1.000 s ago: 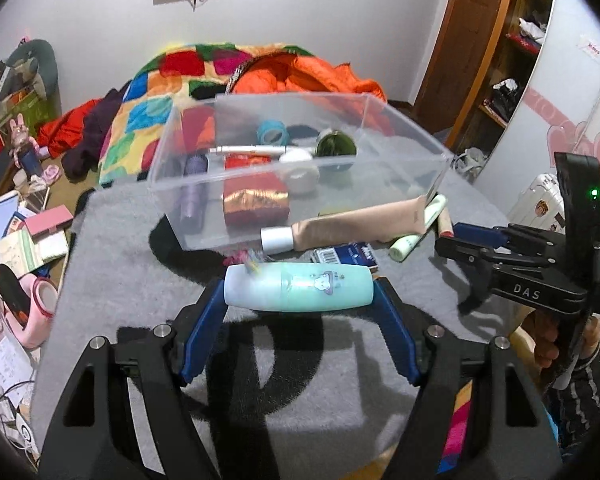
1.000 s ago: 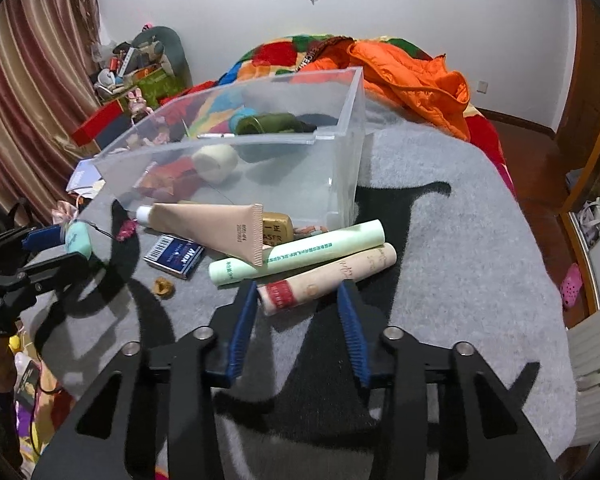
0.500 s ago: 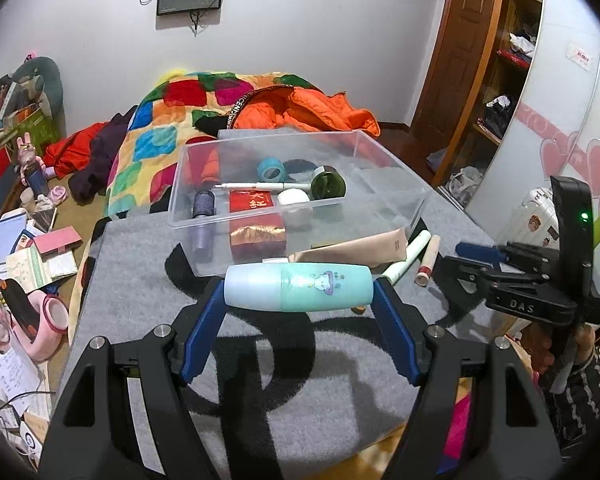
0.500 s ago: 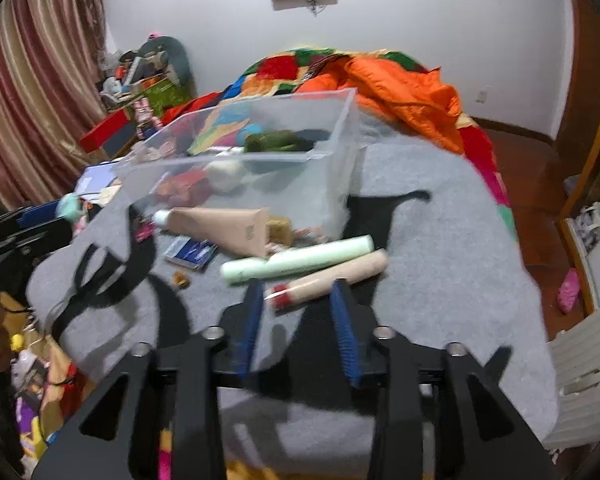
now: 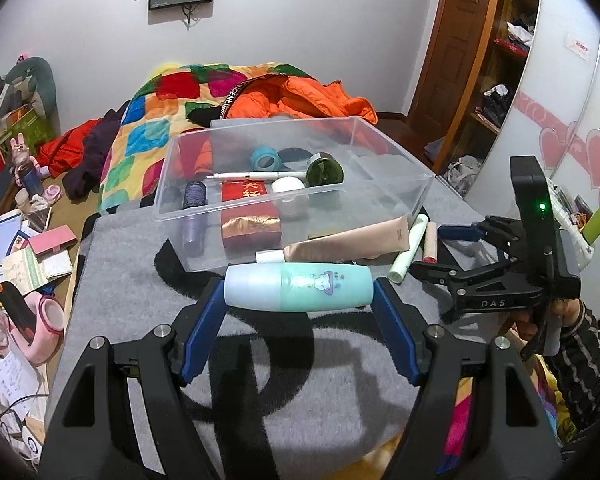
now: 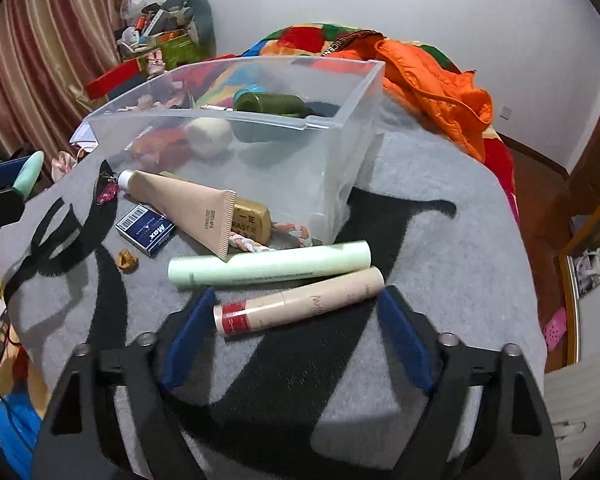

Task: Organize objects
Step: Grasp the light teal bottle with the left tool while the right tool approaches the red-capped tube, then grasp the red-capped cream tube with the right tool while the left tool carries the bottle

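- The clear plastic box [image 6: 340, 168] at 12 o'clock blocks the way ahead.
- Bare grey mat [image 6: 452, 280] at 3 o'clock leaves room.

The storage bin [image 5: 384, 200] was clear, glossy plastic with smooth walls; the mat [image 6: 440, 216] over the worktop was matt grey and black cloth with a rough, felted nap; the mint bottle [image 5: 298, 287] looked like smooth satin plastic with a frosted cap; the beige tube [image 6: 188, 204] was soft matt plastic, crimped at its end; the pale green tube [image 6: 268, 266] had a faint sheen; the red-banded tube [image 6: 300, 304] looked matt, papery; the orange jacket [image 6: 432, 80] was shiny quilted fabric.
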A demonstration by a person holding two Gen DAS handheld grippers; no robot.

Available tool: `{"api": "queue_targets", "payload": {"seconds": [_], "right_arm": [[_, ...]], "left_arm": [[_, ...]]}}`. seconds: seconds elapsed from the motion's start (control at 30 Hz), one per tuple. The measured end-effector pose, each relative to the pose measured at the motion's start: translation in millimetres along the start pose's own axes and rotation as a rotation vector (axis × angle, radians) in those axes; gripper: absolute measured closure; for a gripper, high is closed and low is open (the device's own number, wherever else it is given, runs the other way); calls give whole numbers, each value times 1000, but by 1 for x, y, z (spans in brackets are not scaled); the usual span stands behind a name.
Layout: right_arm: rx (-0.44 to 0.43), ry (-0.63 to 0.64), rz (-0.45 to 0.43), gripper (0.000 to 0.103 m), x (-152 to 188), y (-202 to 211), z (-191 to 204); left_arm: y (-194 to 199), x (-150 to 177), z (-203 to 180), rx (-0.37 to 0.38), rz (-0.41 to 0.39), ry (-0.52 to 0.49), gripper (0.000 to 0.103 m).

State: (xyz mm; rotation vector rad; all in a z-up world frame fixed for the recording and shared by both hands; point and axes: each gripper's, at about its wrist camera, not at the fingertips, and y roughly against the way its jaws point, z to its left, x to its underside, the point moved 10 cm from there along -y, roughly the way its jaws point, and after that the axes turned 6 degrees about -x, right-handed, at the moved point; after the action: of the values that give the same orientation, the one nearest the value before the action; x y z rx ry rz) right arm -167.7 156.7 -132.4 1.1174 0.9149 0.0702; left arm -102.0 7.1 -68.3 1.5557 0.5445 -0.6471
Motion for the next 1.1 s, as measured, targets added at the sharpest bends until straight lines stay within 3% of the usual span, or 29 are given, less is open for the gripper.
{"api": "queue_targets", "payload": {"seconds": [0.03,0.1,0.2,0.37,0.53,0.8,0.93,1.1], "right_arm": [[-11,-2,6,35,1,-1,1],[-25,-5,-2,54,2,2,1],[-39,-16,-4,66,3,7,0],[-44,-32,11,71,11,12,-3],[-65,-148,2,71,14,25,-16],[63,-192,1,72,0,2,-30],[98,-209,-23,88,3,7,-36],[102,-234,-62,89,5,23,-41]], "left_arm": [[-1,-1,0,2,1,5,30],[-3,-3,2,8,-1,19,30],[-4,-9,4,16,-4,37,30],[-2,-18,5,12,-21,41,30],[-4,-25,7,5,-30,49,30],[-11,-53,16,-63,-61,66,30],[-20,-64,20,-92,-61,65,30],[-37,-70,28,-106,-40,90,30]]}}
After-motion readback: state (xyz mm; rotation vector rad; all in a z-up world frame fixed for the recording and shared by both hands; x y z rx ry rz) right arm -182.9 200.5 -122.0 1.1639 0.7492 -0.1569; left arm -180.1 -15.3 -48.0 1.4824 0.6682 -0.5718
